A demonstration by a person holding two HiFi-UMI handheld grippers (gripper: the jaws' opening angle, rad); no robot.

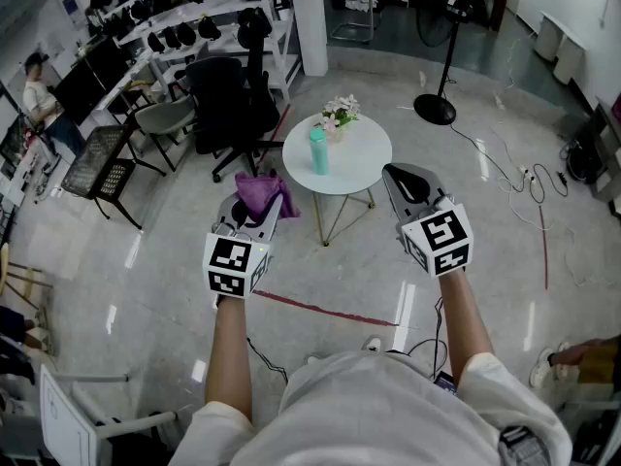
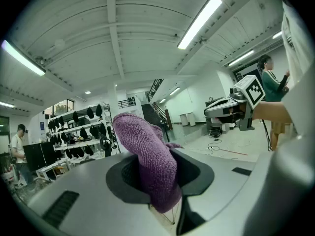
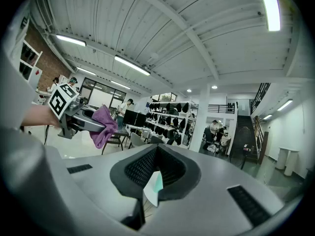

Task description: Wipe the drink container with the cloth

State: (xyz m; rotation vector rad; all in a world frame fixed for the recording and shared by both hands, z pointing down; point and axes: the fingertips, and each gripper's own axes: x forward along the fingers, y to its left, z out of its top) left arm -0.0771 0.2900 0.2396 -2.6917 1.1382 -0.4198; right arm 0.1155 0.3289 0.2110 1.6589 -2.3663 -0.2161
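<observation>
The cloth (image 1: 258, 191) is clamped in the left tool (image 1: 256, 217); the right tool (image 1: 396, 177) is shut, empty. The drink container (image 1: 318, 150), ahead of both on the table (image 1: 367, 155), is not yet reached, so an approach seems called for.

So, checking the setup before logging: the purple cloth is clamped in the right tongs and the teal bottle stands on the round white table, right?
Not quite: the purple cloth is clamped in the left tongs, as the left gripper view shows. The teal bottle does stand on the round white table.
</observation>
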